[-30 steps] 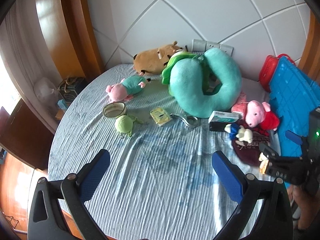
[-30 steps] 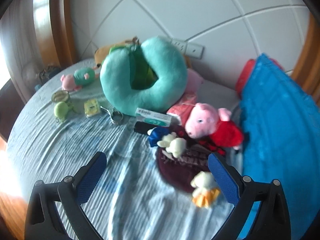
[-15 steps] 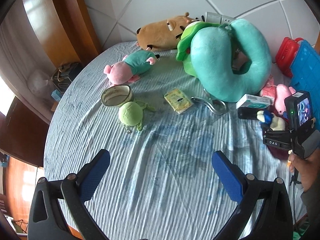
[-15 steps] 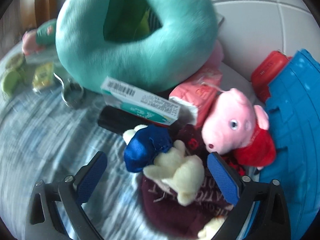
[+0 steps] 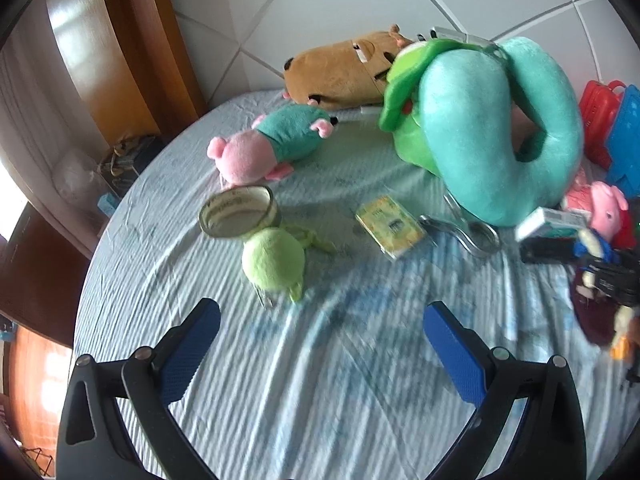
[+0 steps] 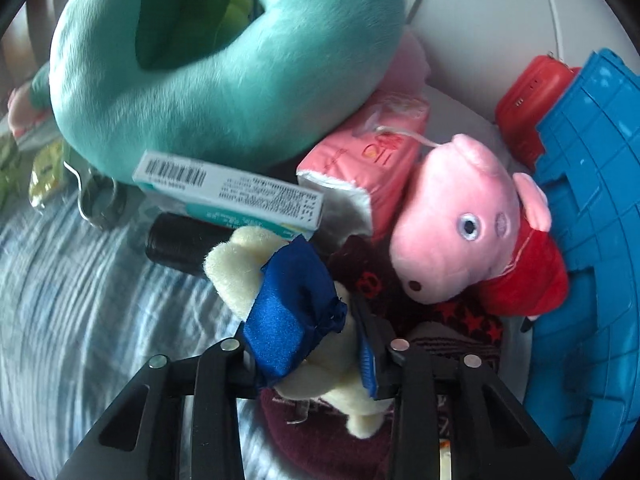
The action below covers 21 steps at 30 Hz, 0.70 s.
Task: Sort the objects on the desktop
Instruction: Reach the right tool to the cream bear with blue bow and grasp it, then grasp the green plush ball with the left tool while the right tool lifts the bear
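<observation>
The right claw (image 6: 308, 344), whose jaws have just been closing, is squeezing the small cream plush in a blue cloth (image 6: 280, 300), which is lying on a dark maroon knit piece (image 6: 320, 444) just beside the pink pig plush (image 6: 456, 224) and the white carton (image 6: 228, 194). The left claw (image 5: 320, 344) is hanging wide and empty over the striped cloth of the bench (image 5: 320, 400), near the green turtle plush (image 5: 274, 262). This looks like the pick-up step of the sorting, so the next move is calling for a straight lift that is not dragging the knit piece or nudging the carton.
</observation>
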Motion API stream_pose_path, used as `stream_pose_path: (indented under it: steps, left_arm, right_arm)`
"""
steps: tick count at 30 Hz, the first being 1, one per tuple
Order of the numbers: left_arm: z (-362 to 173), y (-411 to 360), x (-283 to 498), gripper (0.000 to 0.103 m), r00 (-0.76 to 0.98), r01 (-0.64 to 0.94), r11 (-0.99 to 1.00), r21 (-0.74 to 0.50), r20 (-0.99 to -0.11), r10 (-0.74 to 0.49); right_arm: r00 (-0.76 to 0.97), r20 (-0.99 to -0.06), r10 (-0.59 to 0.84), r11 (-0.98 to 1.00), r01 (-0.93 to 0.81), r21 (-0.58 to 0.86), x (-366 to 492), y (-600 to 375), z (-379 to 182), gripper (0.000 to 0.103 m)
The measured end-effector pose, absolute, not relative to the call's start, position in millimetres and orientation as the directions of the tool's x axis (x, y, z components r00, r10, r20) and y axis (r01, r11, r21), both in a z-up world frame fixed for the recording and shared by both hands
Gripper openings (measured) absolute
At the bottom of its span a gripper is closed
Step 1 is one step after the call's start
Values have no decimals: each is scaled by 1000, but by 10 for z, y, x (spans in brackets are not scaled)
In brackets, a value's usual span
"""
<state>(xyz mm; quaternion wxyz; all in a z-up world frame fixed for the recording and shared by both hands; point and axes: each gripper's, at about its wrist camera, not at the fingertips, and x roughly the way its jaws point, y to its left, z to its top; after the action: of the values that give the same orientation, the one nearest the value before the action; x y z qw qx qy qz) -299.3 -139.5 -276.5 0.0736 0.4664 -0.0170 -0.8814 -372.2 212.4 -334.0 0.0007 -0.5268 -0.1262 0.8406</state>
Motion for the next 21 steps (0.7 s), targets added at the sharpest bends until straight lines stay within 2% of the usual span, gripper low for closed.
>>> stream_pose_path:
  steps: [12, 13, 14, 16, 21]
  left_arm:
    - [-3731, -1977, -3748, 103, -502, 158, -984, 81, -852, -151]
    - [-3790, -2024, -3773, 96, -489, 160, -985, 68, -861, -139]
    - [-3820, -2052, -3787, 82, -480, 162, -985, 66, -866, -138]
    - [-3848, -2095, -3794, 64, -475, 161, -985, 56, -871, -127]
    - [-3834, -2073, -3757, 62, -476, 139, -987, 85, -868, -142]
  right_arm:
    - [-475, -873, 107, -981, 92, -170, -3331, 2086, -2773, 31]
    - [-477, -873, 105, -981, 92, -169, -3311, 2054, -2767, 31]
    - [-479, -872, 104, -981, 93, -168, -3295, 2019, -2769, 32]
    - [-483, -870, 102, -982, 90, -165, -3259, 1954, -2762, 32]
    - [-490, -867, 97, -985, 79, -155, -3179, 1858, -2690, 32]
